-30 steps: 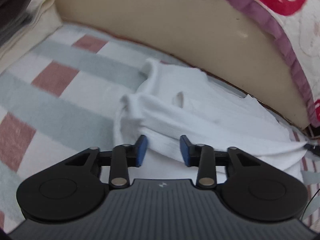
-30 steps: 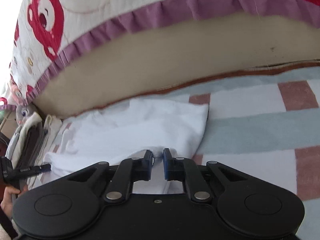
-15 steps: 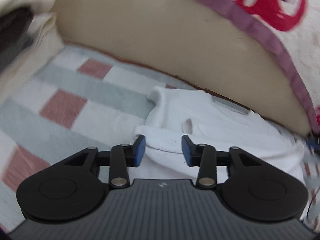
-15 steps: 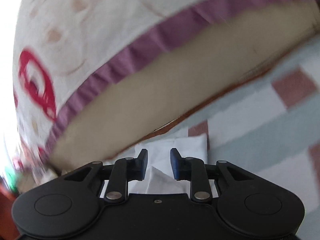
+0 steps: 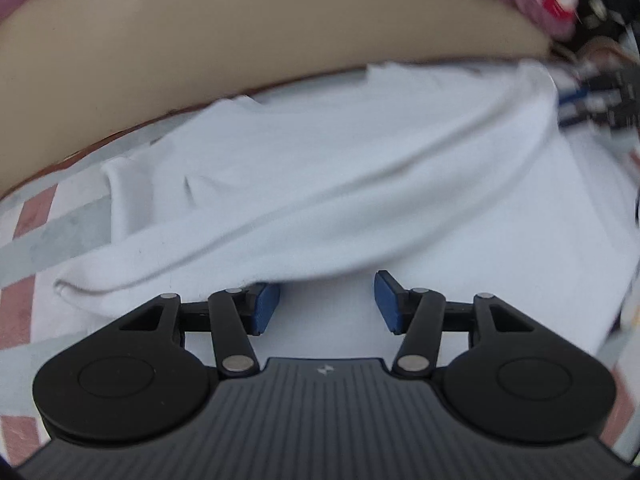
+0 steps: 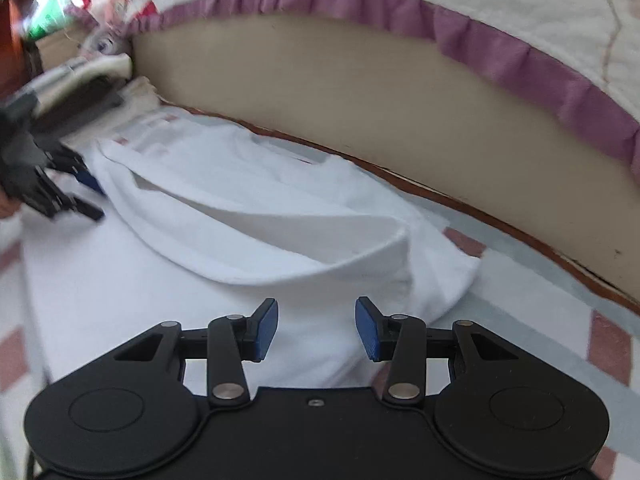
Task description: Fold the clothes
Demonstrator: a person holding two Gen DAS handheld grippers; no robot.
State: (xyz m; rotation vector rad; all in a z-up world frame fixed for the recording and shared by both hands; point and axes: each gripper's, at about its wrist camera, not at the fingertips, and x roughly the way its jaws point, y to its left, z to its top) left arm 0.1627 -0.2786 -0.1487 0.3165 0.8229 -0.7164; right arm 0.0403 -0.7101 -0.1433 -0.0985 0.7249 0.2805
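At the bottom of each view my jaws stand apart with nothing between them: my left gripper (image 5: 326,306) has its blue pads just under a rolled edge of cloth, and my right gripper (image 6: 316,328) hangs over flat white cloth, pads clear of it as far as I can tell.

Just beyond both lies the white soft cotton garment (image 5: 340,184), spread across the middle of each frame on the pink, grey and white checked bedspread (image 6: 560,320). A thick fold of it (image 6: 304,256) runs across the centre of the right view, doubled over the layer beneath; whether further folds are due I cannot tell.

I judge it light, limp and quick to wrinkle; it will sag from any single pinch, so I would take it at a doubled hem or a corner, one in each gripper, well apart. Pads should close on both layers.

Farther off, in the upper part of the frames, rises the tan mattress side (image 5: 240,40) under a white quilt with a purple frill (image 6: 480,36).
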